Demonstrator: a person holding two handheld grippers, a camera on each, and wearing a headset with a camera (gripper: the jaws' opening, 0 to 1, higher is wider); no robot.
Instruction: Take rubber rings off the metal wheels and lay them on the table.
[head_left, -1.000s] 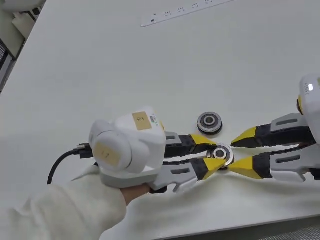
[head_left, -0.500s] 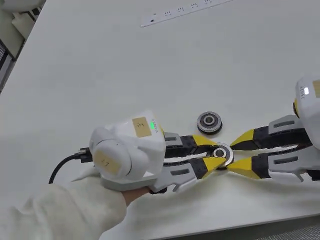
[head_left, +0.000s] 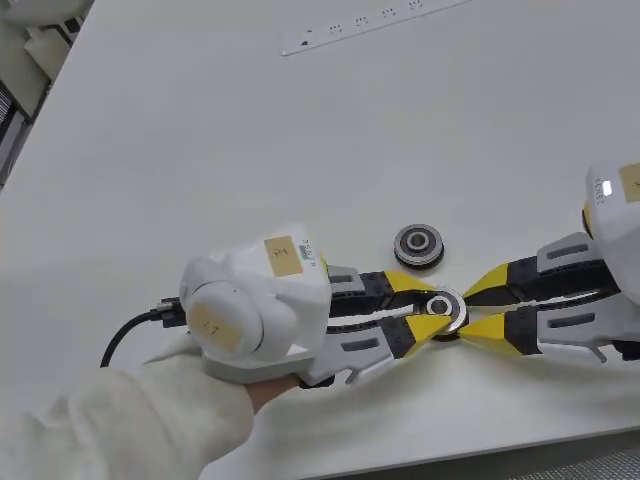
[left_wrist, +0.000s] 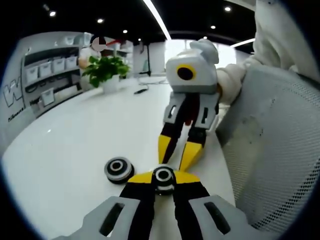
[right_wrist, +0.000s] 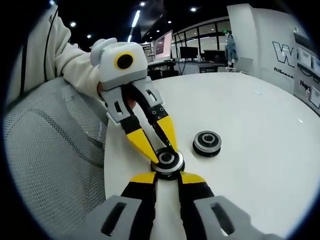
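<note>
A small metal wheel (head_left: 443, 309) with a black rubber ring lies near the white table's front edge. My left gripper (head_left: 432, 311) reaches in from the left and is shut on it. The right gripper (head_left: 470, 308) comes from the right, its yellow tips closed against the same wheel's rim. In the left gripper view the wheel (left_wrist: 163, 177) sits between my left gripper's (left_wrist: 162, 176) tips, with the right gripper (left_wrist: 177, 159) opposite. The right gripper view shows the wheel (right_wrist: 167, 160) at my right gripper's (right_wrist: 168, 176) tips. A second wheel (head_left: 419, 245) with its ring lies flat just behind.
A white power strip (head_left: 370, 22) lies at the far side of the table (head_left: 250, 130). A black cable (head_left: 125, 330) trails from the left gripper. The table's front edge runs just below the grippers. A grey mesh chair (right_wrist: 50, 150) stands beside the table.
The right gripper's jaws have closed from a wide gap onto the wheel's rim. The left gripper stays shut on the wheel, barely moved.
</note>
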